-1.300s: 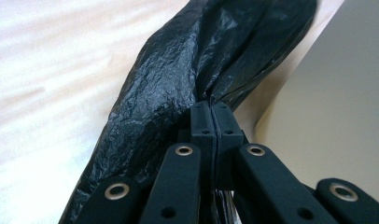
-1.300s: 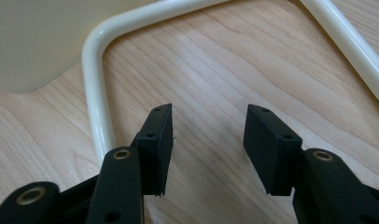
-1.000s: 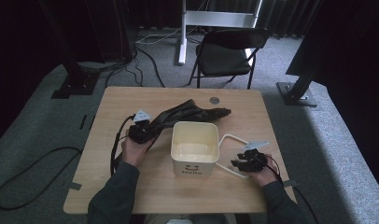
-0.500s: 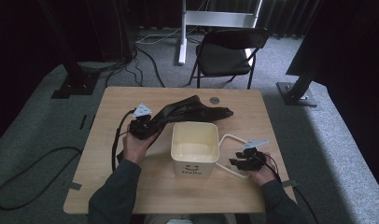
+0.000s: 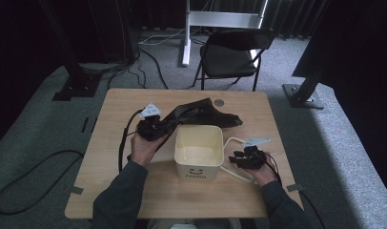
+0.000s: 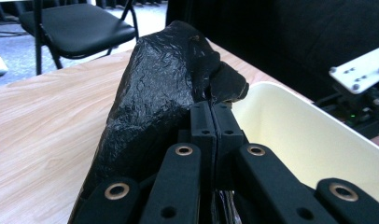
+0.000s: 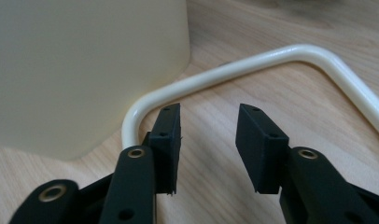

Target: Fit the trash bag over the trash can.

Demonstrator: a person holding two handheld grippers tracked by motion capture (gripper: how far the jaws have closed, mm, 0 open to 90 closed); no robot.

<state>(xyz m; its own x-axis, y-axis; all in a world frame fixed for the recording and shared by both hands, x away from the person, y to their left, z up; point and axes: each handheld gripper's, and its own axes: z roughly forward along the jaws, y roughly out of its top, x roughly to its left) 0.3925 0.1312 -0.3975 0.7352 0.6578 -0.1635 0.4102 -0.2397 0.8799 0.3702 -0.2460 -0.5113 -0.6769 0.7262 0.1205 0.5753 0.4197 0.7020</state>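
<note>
From above, the black plastic bag [image 5: 201,114] lies on the desk [image 5: 110,191] behind the cream bin [image 5: 199,150]. The left tool [image 6: 212,114] is clamped on its thin film, which might tear or slip free. The right tool [image 7: 208,140] gapes empty beside the bin's handle [image 7: 253,63], so a tug could drag the bin.

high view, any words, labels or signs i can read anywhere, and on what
"Hello", under a small smiley face, printed in dark on the front wall of the cream bin that faces the person.
A round dark disc lies near the table's far edge; any marking on it is too small to read.
No text can be made out on the black plastic bag or on either gripper.
</note>
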